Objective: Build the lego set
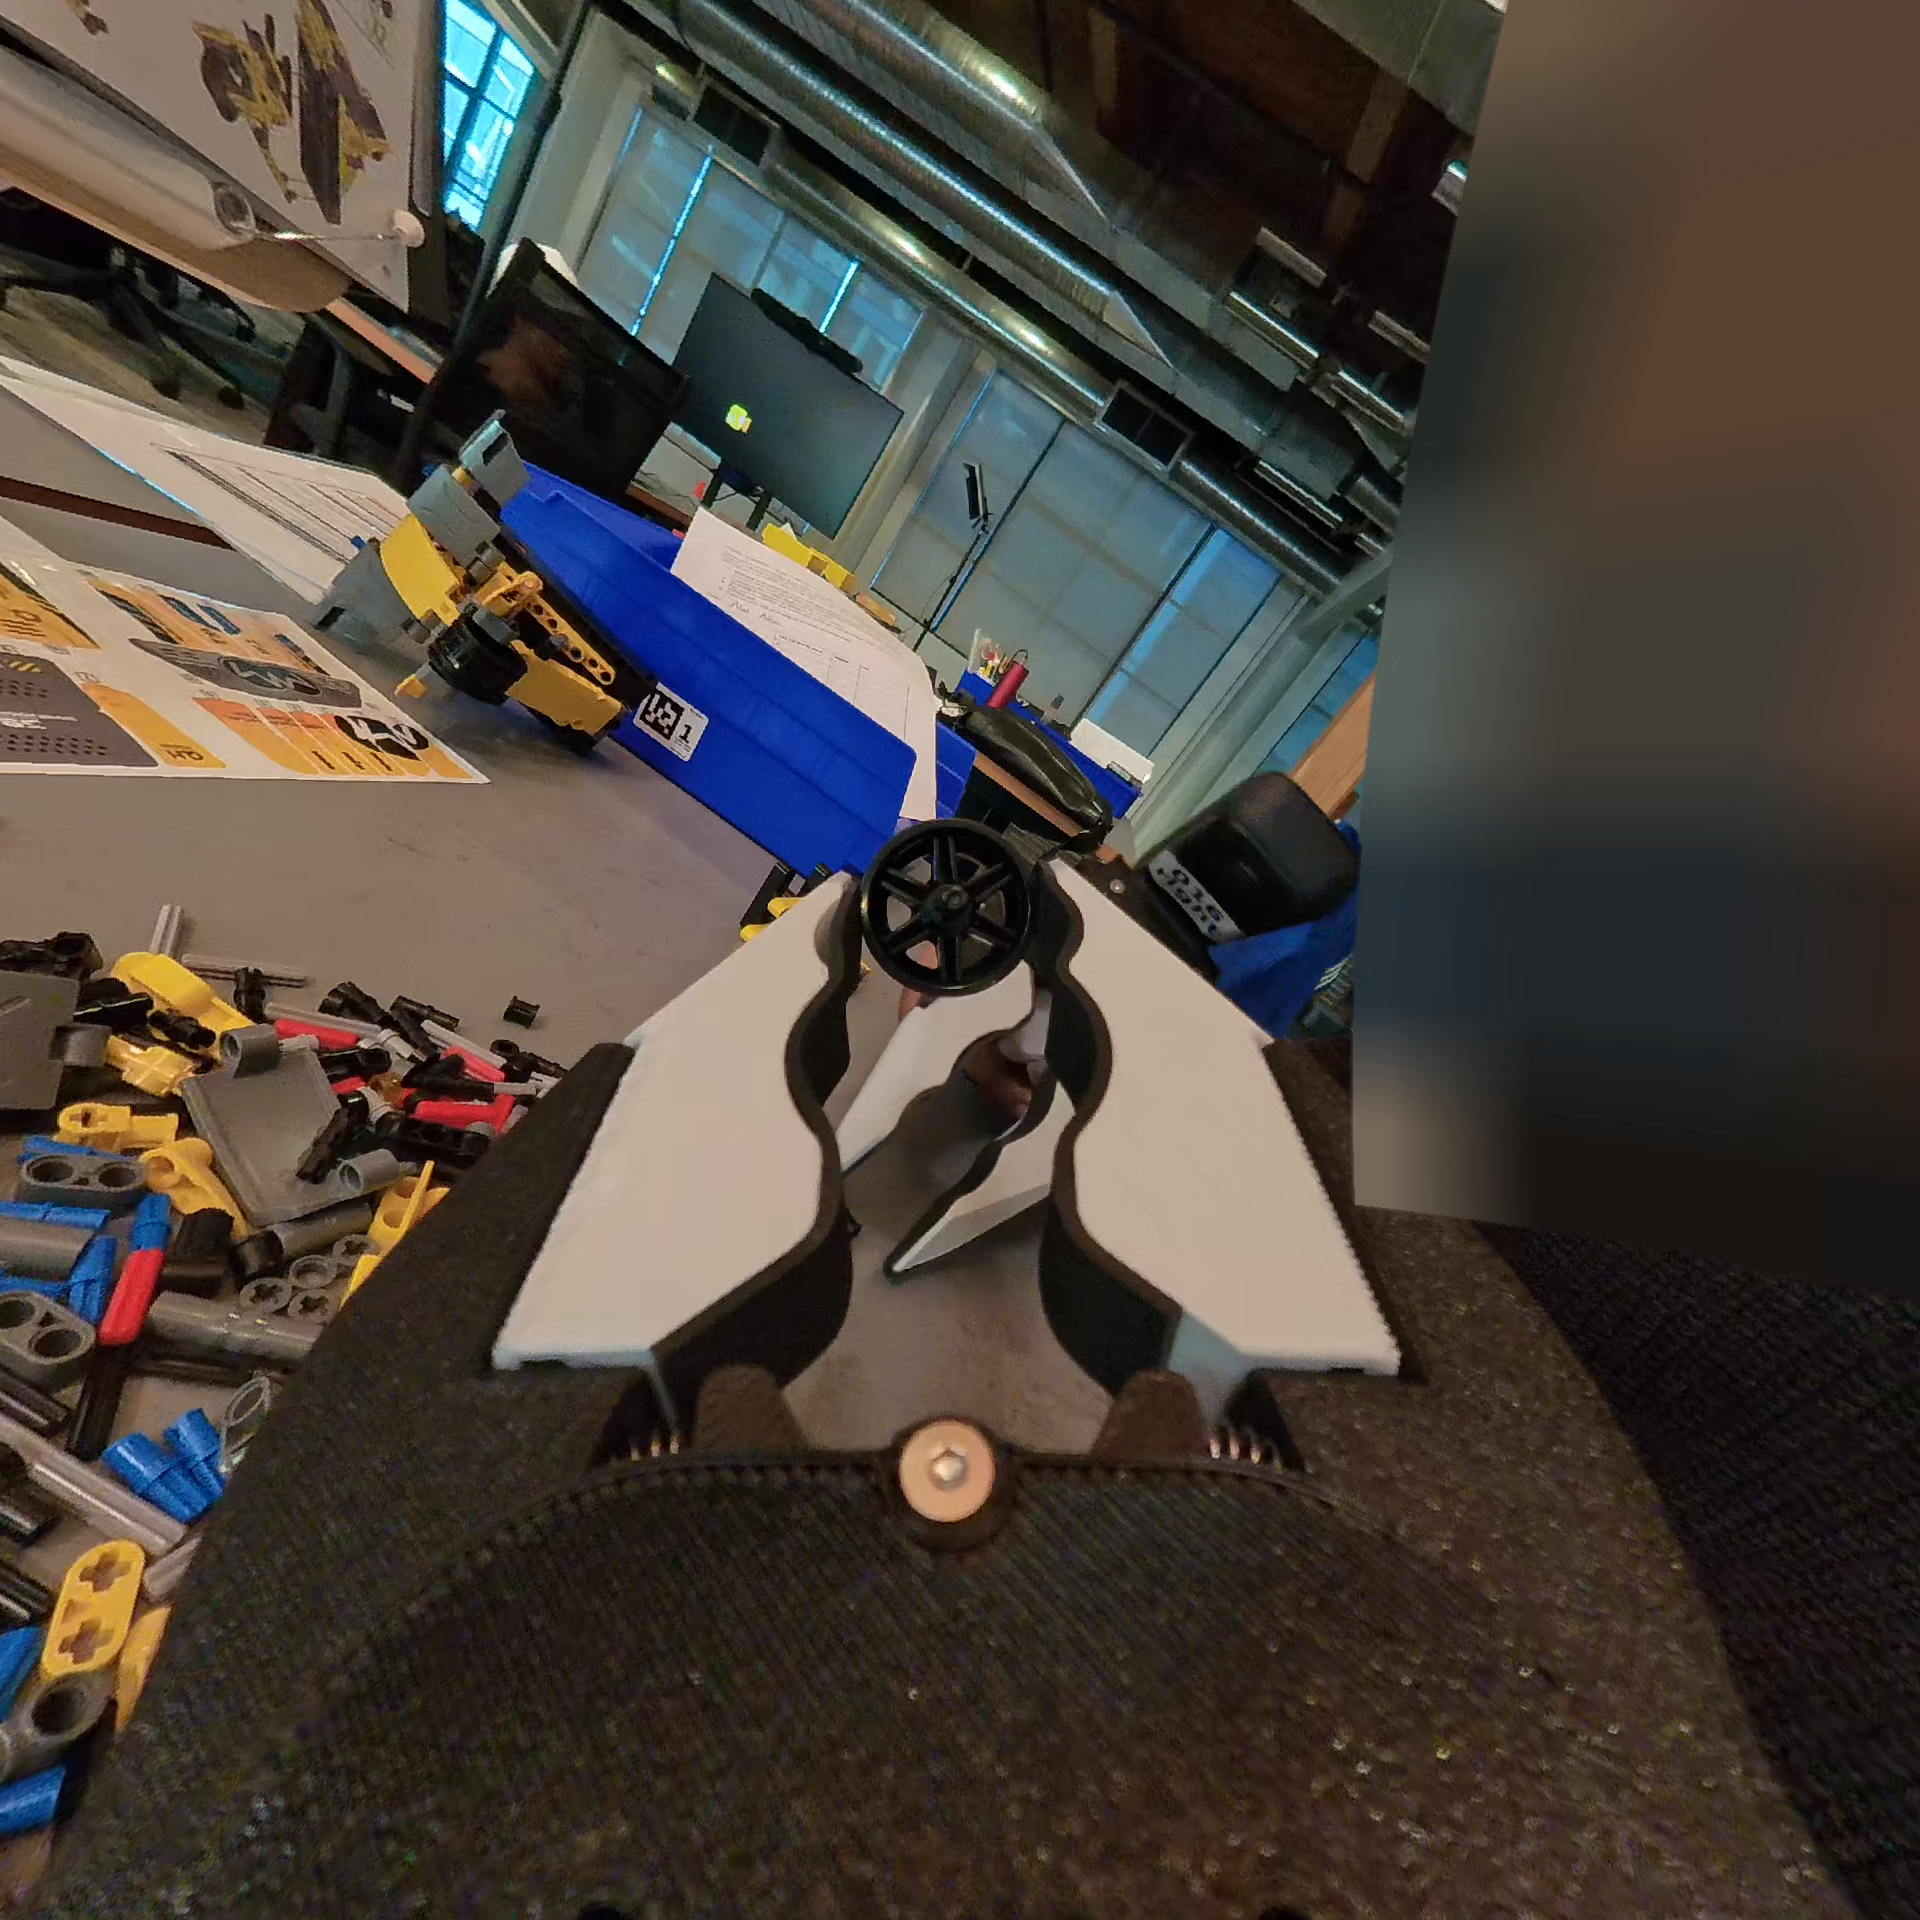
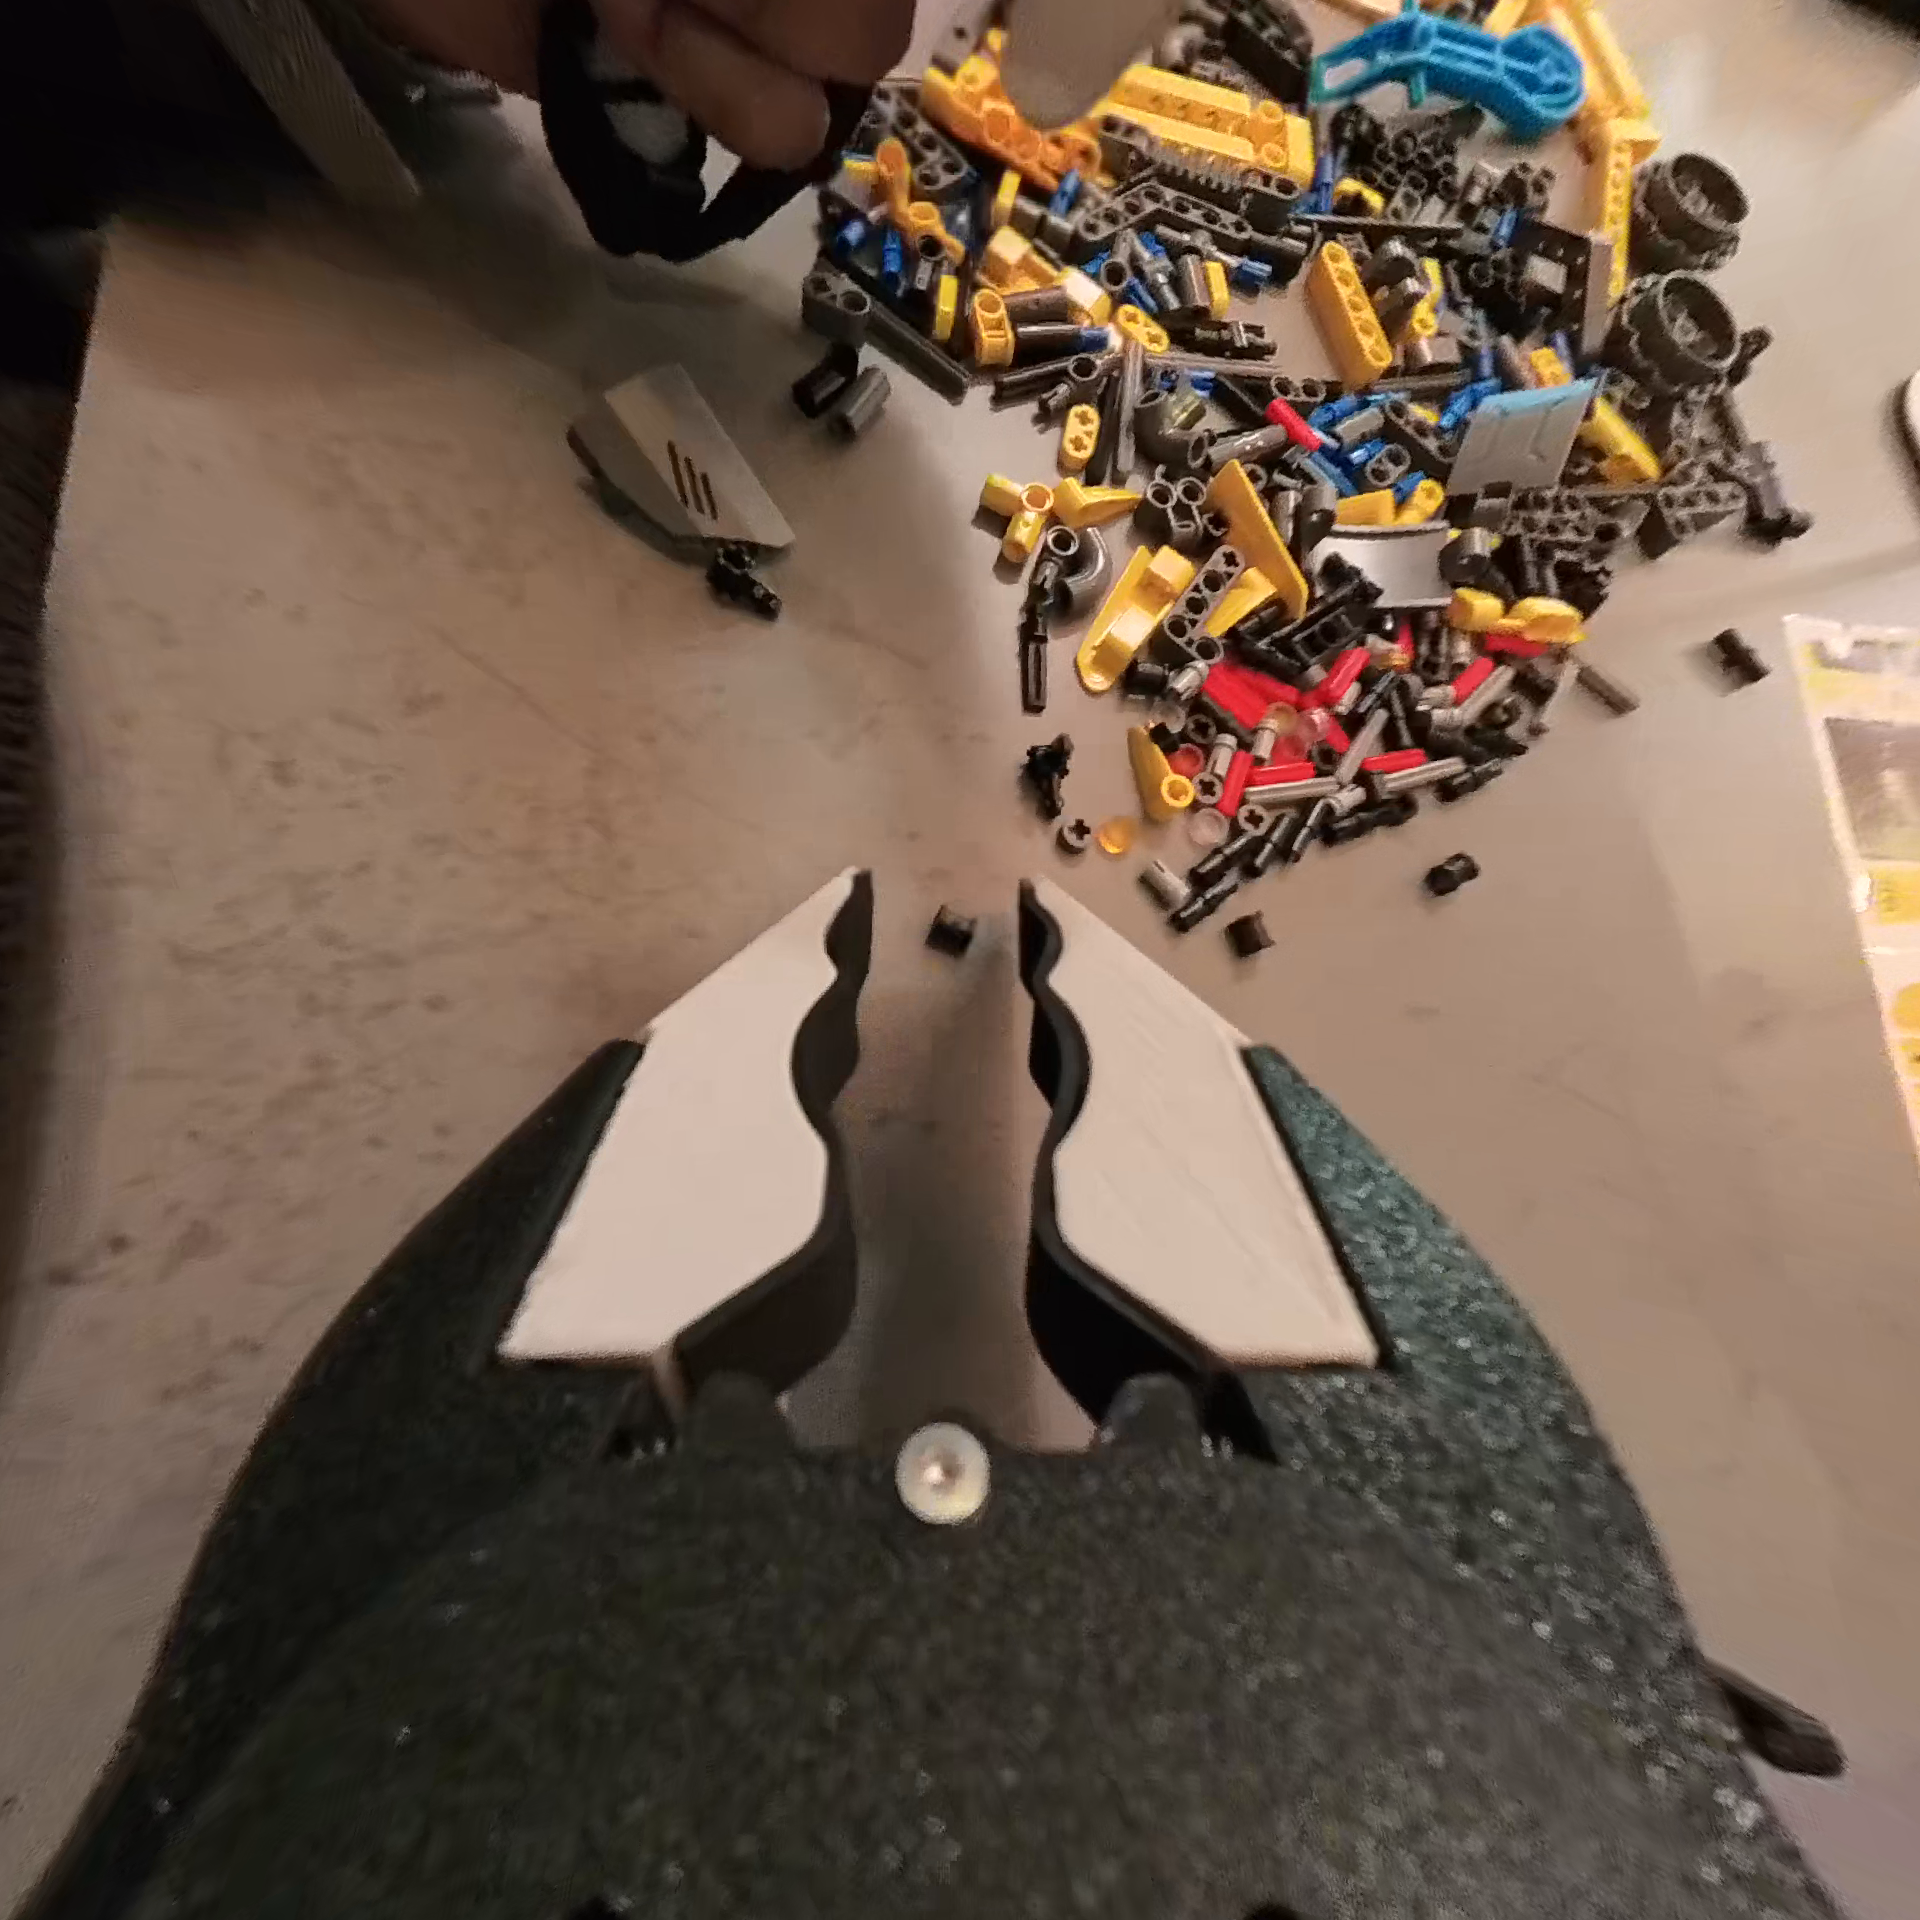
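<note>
Up close, left claw (image 1: 948, 940) gripping black wheel (image 1: 943, 914), marker tag (image 1: 670, 721) on blue bin (image 1: 790, 717)

Left claw (image 1: 945, 940): raised clear of the desk (image 1: 436, 883) and tilted upward, fingers (image 1: 727, 1122) closed at the tips on a black spoked wheel (image 1: 943, 912), which is pinched between the two black-lined inner edges.

Right claw (image 2: 940, 899): angled down toward the desk surface, jaws parted with a clear gap between the tips, nothing gripped. A small black bush piece (image 2: 948, 928) lies on the desk between the tips; contact cannot be determined.

A person's hand (image 2: 727, 73) is visible at the top of the right wrist view.
</note>
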Tool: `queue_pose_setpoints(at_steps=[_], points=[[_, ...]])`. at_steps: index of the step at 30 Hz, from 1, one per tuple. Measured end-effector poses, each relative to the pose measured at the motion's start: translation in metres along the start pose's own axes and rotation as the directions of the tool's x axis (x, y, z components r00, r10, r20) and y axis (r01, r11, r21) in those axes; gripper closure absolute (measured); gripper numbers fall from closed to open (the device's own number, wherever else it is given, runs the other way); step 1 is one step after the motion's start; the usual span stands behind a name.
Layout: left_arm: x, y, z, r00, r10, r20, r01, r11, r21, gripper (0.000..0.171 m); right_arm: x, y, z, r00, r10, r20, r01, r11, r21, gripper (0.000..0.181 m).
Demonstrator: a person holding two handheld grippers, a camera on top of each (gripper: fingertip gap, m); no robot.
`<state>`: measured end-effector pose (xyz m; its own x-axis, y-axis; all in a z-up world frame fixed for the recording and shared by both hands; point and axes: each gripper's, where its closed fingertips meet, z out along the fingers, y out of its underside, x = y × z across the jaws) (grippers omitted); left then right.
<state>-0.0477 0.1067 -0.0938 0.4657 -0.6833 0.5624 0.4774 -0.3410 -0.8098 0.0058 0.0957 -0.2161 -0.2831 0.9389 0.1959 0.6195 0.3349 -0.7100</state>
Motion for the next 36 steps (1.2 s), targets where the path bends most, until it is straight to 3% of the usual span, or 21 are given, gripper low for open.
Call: queue_pose_setpoints(at_steps=[7, 14, 19, 21, 25, 30, 36], points=[[0.001, 0.0, 0.0, 1.0, -0.002, -0.006, 0.002, 1.0, 0.0, 0.142, 0.0, 0.007, -0.003, 0.967, 0.22, 0.131, -0.22, 0.975, -0.012, 0.155], [0.002, 0.0, 0.0, 1.0, -0.006, -0.013, 0.006, 1.0, 0.002, 0.142, -0.001, 0.01, -0.001, 0.961, 0.232, 0.149, -0.232, 0.973, -0.021, 0.168], [0.002, 0.0, 0.0, 1.0, -0.008, -0.013, 0.008, 1.0, 0.003, 0.142, 0.01, 0.006, -0.003, 0.985, 0.159, 0.06, -0.159, 0.987, 0.003, 0.173], [0.002, 0.0, 0.0, 1.0, -0.007, -0.012, 0.007, 1.0, 0.003, 0.142, 0.023, 0.007, -0.006, 0.997, 0.025, -0.078, -0.026, 1.0, -0.015, 0.173], [0.001, 0.0, 0.0, 1.0, -0.009, -0.008, 0.009, 1.0, 0.0, 0.142, 0.04, 0.022, -0.01, 0.94, -0.228, -0.255, 0.183, 0.965, -0.189, 0.173], [0.0, 0.002, 0.001, 1.0, -0.009, -0.002, 0.009, 1.0, -0.007, 0.142, 0.041, 0.028, -0.014, 0.905, -0.33, -0.27, 0.259, 0.928, -0.267, 0.172], [-0.002, 0.003, 0.002, 1.0, -0.006, 0.006, 0.006, 1.0, -0.016, 0.142, 0.029, 0.024, -0.016, 0.942, -0.268, -0.203, 0.226, 0.952, -0.206, 0.163]])
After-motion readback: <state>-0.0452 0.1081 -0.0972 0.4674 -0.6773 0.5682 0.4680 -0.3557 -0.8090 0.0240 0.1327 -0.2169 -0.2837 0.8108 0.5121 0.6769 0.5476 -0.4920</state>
